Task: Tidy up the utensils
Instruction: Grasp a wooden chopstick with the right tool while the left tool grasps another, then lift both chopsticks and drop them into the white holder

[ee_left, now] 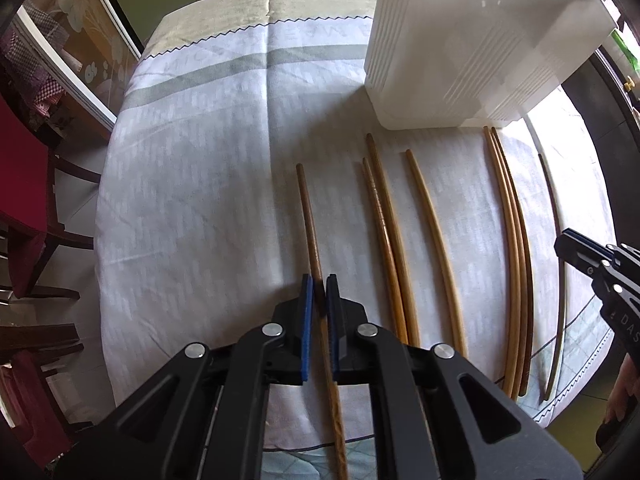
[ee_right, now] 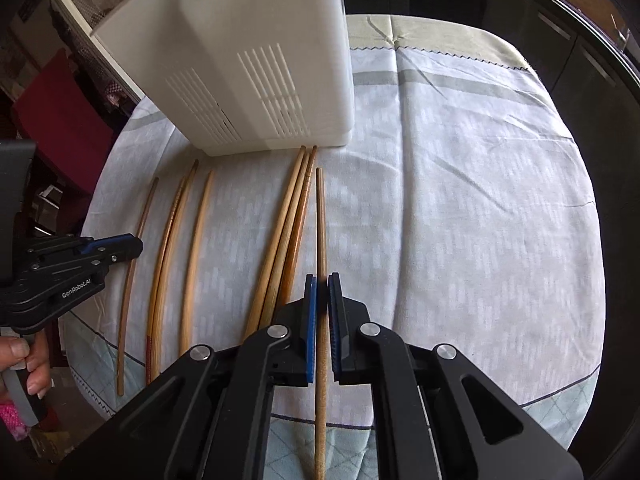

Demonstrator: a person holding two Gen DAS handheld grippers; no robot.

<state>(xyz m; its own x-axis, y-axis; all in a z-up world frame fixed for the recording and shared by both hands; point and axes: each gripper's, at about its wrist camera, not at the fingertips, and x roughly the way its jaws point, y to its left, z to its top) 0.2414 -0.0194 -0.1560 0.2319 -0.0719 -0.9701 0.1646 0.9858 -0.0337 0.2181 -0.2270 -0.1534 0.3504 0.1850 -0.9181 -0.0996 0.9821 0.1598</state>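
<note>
A table covered with a pale tablecloth holds a row of wooden chopsticks lying roughly parallel, their far tips pointing toward a white slotted utensil holder that stands upright on the cloth at the far end of the row. In the left wrist view, the left gripper points steeply down and its blue-padded jaws are closed on a dark brown chopstick, the leftmost of the row, which runs between the pads and on toward the camera. To its right lie a pair of chopsticks touching each other, then a single light chopstick, then a tight bundle of three. In the right wrist view, the right gripper also points steeply down, and its jaws are clamped on a chopstick at the right end of the row, just beside the bundle of three. That chopstick's far tip stops short of the holder's base. A person's hand grips the handle of the left gripper at the lower left edge of this view. A red chair stands beside the table on the left.
</note>
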